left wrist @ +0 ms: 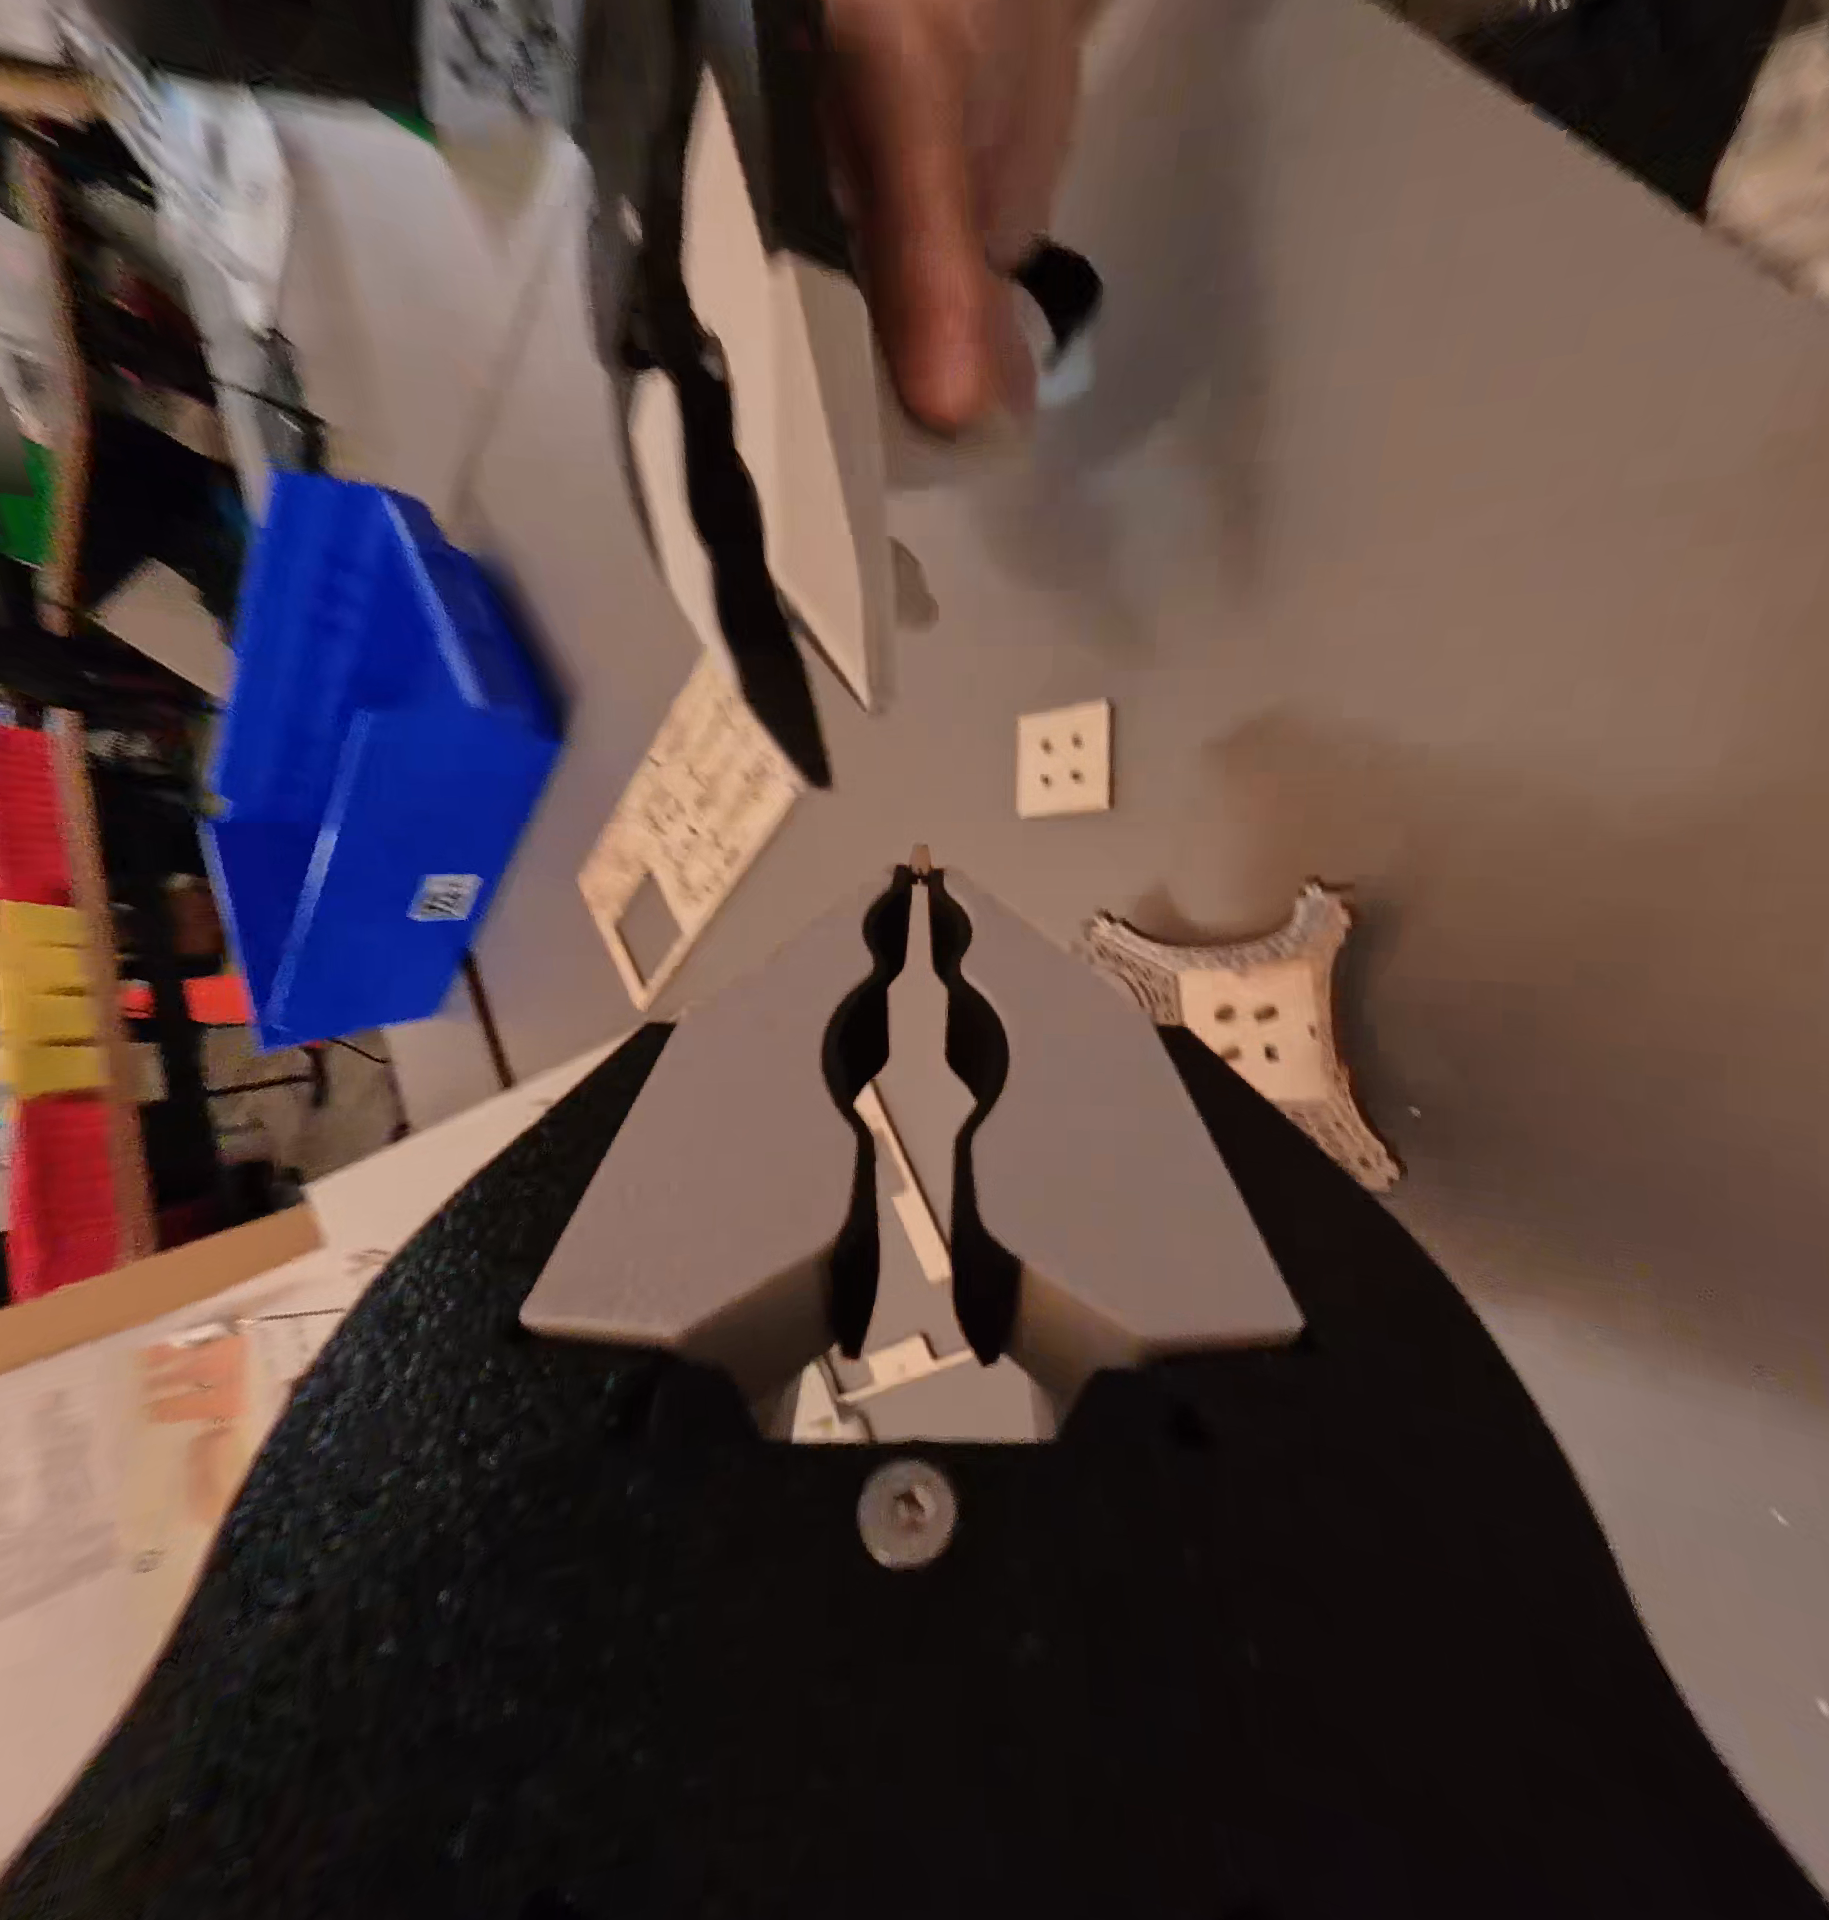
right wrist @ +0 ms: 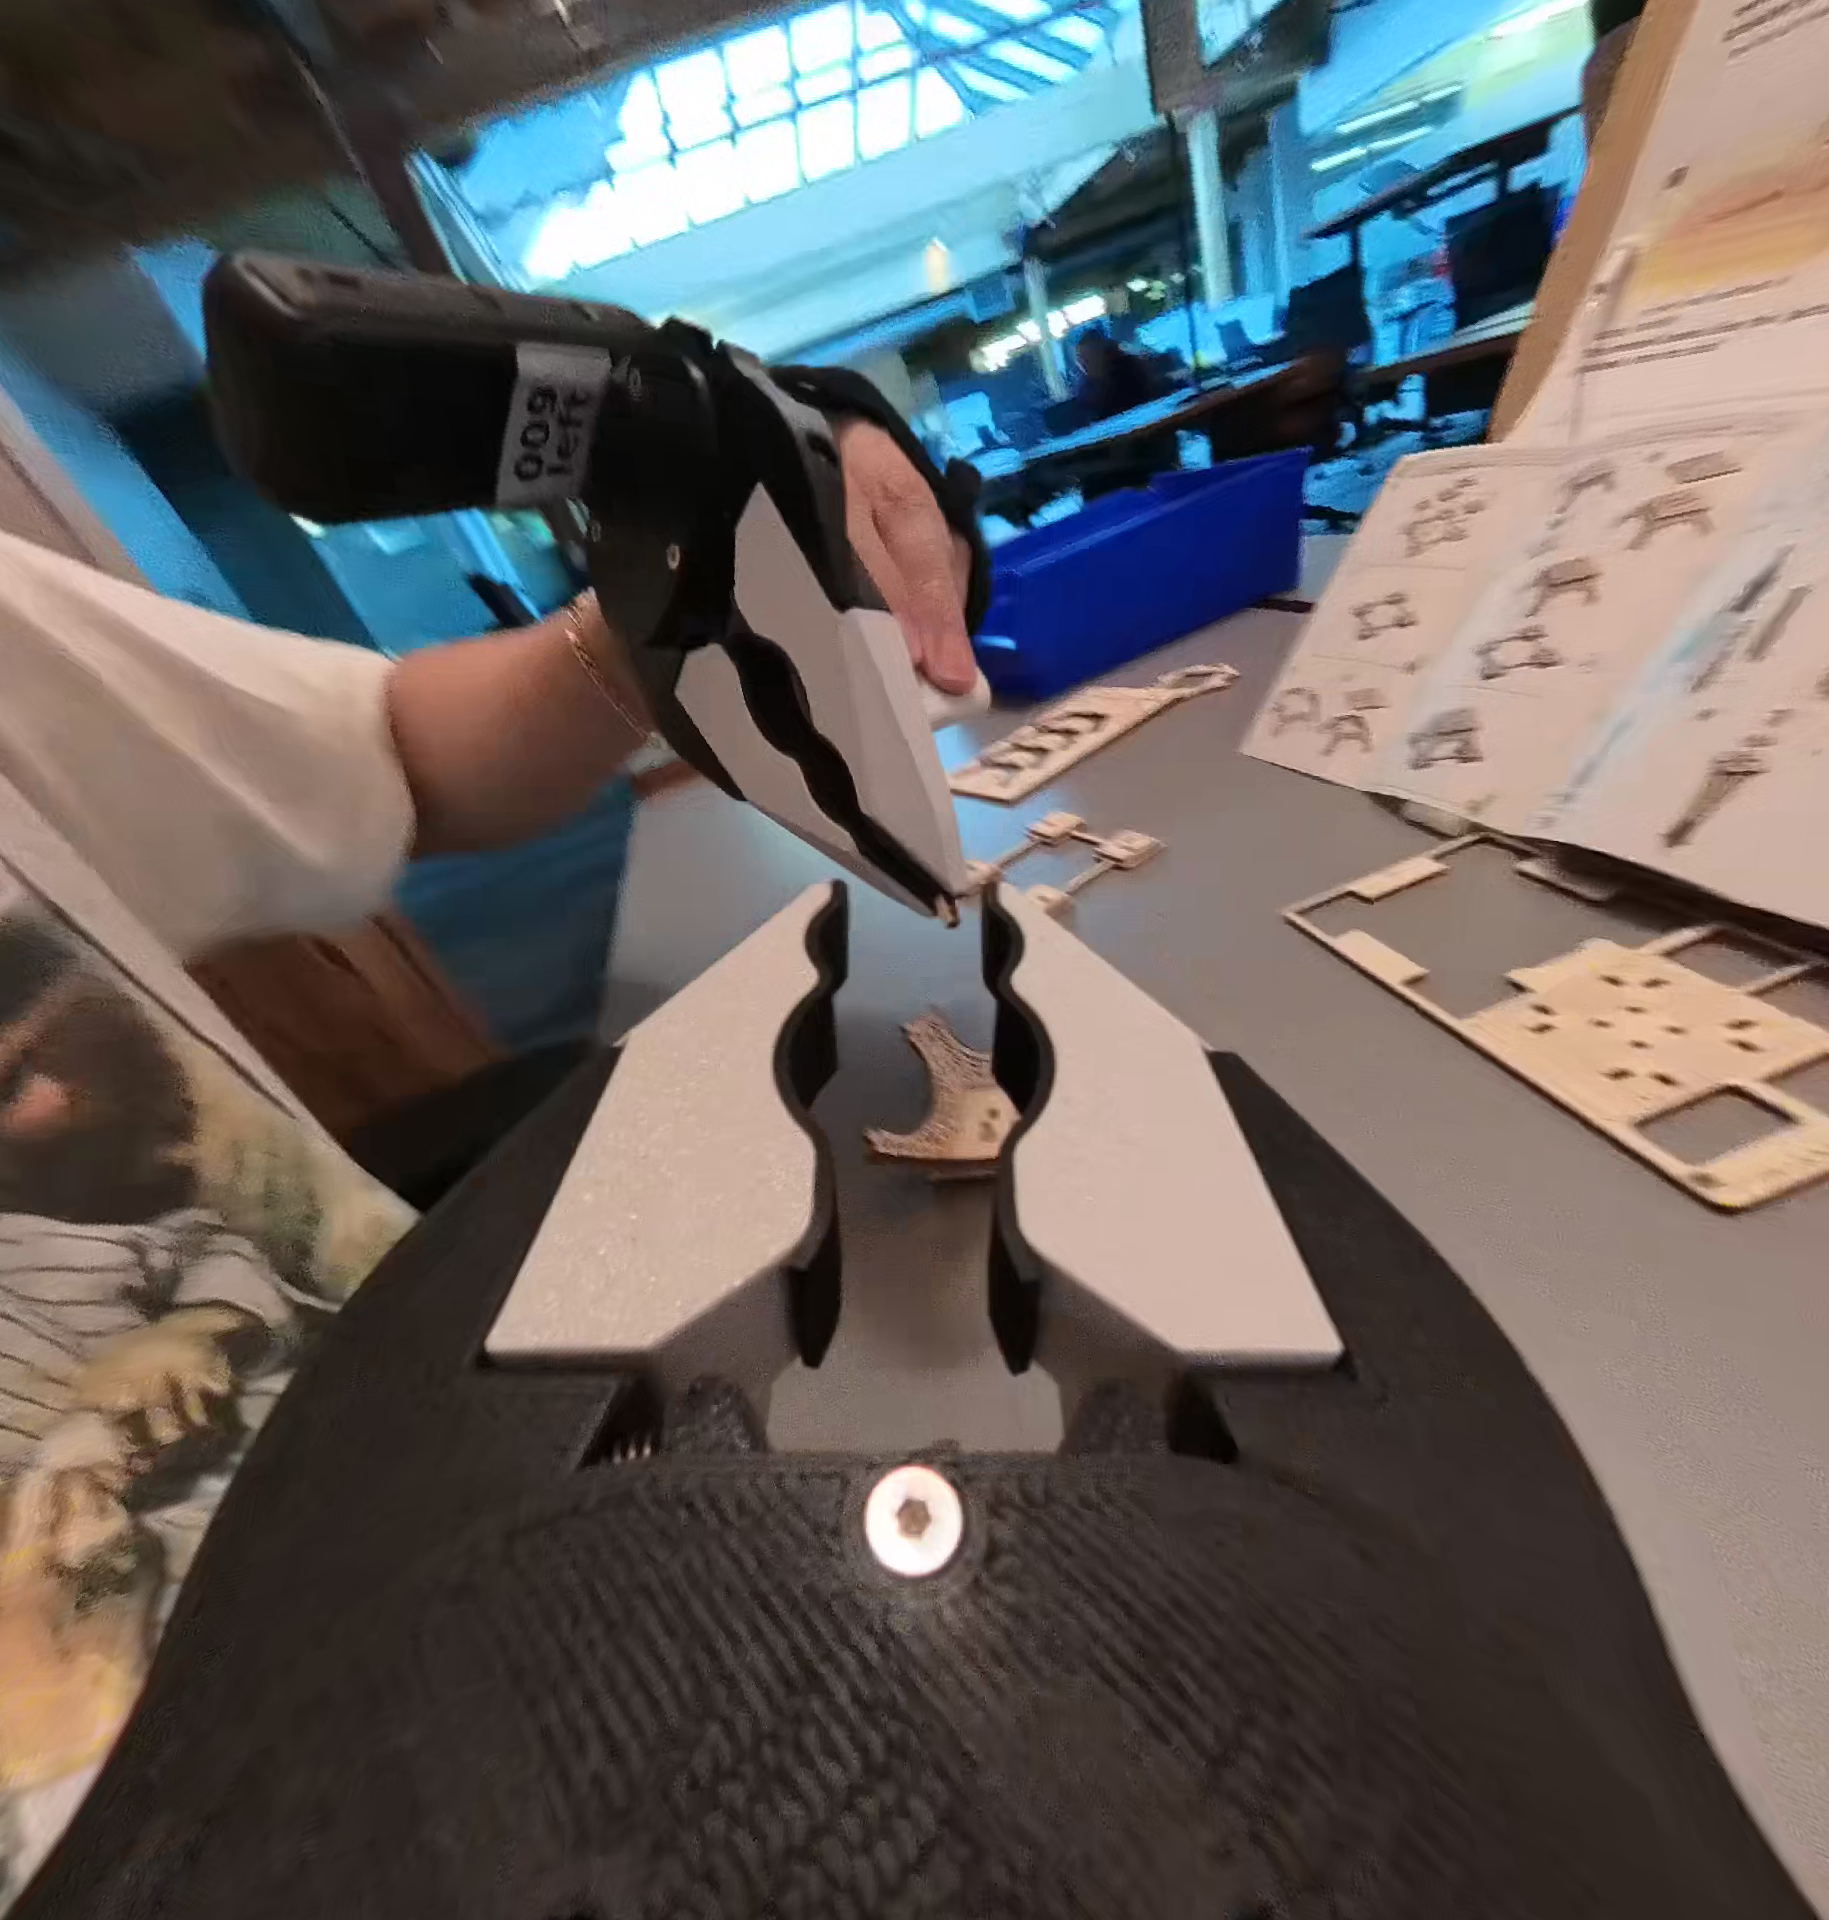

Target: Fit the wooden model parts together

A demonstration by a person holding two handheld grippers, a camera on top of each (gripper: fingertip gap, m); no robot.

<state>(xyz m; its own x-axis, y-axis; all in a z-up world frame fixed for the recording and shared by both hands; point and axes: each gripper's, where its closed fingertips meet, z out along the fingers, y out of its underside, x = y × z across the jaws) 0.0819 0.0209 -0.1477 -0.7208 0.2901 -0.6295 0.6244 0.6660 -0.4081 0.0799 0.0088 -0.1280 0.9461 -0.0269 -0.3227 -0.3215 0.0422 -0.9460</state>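
My left gripper (left wrist: 920, 883) is shut on a small wooden peg (left wrist: 920, 856) that just pokes out past its tips. It also shows in the right wrist view (right wrist: 943, 906), tilted down, with its tip right between my right fingertips. My right gripper (right wrist: 915, 914) is open and empty, above the table. A wooden lattice part with curved legs (right wrist: 951, 1112) lies on the grey table below its jaws and also shows in the left wrist view (left wrist: 1253, 1023). A small square wooden plate with holes (left wrist: 1064, 756) lies beyond it. My right gripper (left wrist: 837, 727) hangs above the table there.
A punched wooden sheet (right wrist: 1616, 1029) lies at the right under an open instruction sheet (right wrist: 1616, 623). Another wooden sheet (right wrist: 1076, 727) and small loose parts (right wrist: 1086, 852) lie farther back. A blue bin (right wrist: 1128, 582) stands behind them (left wrist: 370, 758). Shelves stand off the table. Less than 4 cm separates the two grippers' tips.
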